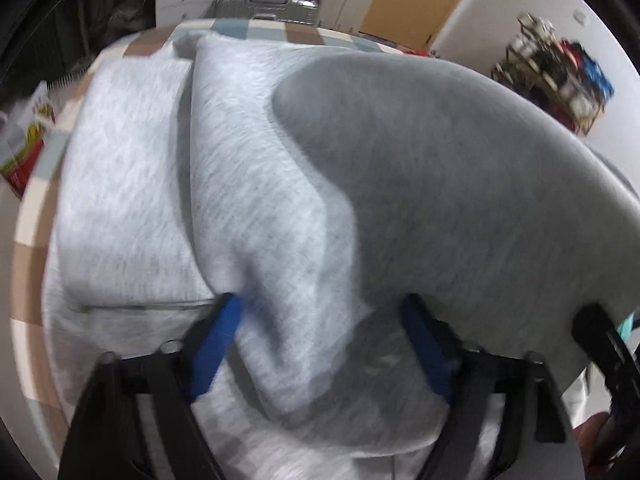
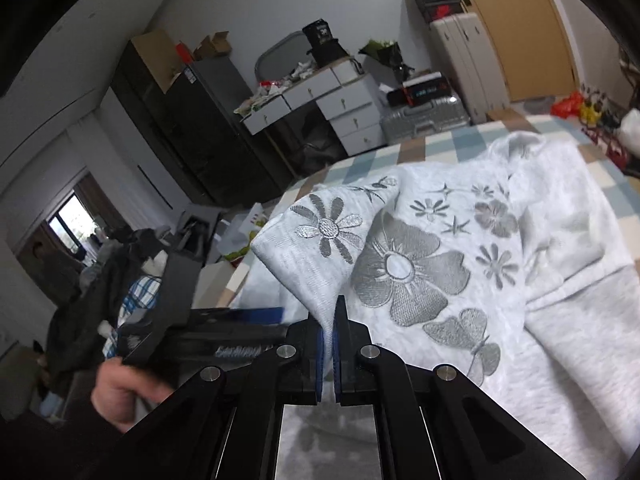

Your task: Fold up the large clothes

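Note:
A large light grey sweatshirt (image 1: 240, 184) lies on a checked bed cover (image 1: 36, 216). In the right wrist view its front shows silver flower and butterfly prints (image 2: 404, 272). My right gripper (image 2: 329, 336) is shut on a pinched fold of the sweatshirt and lifts that corner (image 2: 304, 236) above the rest. My left gripper (image 1: 320, 320) is open, its blue pads wide apart over a raised fold of the fabric. The left gripper also shows in the right wrist view (image 2: 208, 320), held by a hand at the left.
A white drawer unit (image 2: 340, 108) and a silver suitcase (image 2: 424, 120) stand beyond the bed's far edge. A dark cabinet (image 2: 192, 128) stands at the left. A cluttered rack (image 1: 556, 72) stands by the wall at the right. Bags (image 1: 24, 148) lie beside the bed.

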{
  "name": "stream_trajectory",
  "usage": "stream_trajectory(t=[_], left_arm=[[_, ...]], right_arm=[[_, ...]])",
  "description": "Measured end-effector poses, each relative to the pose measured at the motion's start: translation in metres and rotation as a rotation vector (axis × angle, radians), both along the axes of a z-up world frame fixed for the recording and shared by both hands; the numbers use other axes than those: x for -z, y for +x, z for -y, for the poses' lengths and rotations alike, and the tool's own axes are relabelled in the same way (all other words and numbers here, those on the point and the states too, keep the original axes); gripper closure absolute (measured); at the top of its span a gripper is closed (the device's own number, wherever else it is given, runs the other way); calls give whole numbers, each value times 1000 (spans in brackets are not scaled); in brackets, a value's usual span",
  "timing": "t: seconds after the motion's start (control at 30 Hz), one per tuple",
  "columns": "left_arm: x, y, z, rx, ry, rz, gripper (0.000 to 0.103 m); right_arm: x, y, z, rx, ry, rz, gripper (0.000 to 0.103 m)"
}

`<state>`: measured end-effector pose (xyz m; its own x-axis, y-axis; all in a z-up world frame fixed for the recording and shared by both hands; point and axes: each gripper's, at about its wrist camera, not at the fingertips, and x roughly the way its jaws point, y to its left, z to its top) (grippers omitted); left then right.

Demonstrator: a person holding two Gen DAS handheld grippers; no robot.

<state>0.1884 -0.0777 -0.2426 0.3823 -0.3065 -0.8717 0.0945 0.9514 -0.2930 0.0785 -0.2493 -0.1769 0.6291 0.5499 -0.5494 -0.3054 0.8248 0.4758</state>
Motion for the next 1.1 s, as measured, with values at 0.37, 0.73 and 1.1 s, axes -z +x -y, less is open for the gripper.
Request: stream_trajectory(t=[0.37, 0.73, 1.1], left_arm=[[1, -9, -63, -77, -226, 19, 100], [-17, -48, -87, -153, -194, 89, 91], [-31, -13, 1, 75, -267, 121, 9]], right_arm=[[0, -1, 5, -10, -8, -13, 97], [54, 32, 19, 45, -46, -309, 97], [51, 42, 68, 212, 36, -280, 35]])
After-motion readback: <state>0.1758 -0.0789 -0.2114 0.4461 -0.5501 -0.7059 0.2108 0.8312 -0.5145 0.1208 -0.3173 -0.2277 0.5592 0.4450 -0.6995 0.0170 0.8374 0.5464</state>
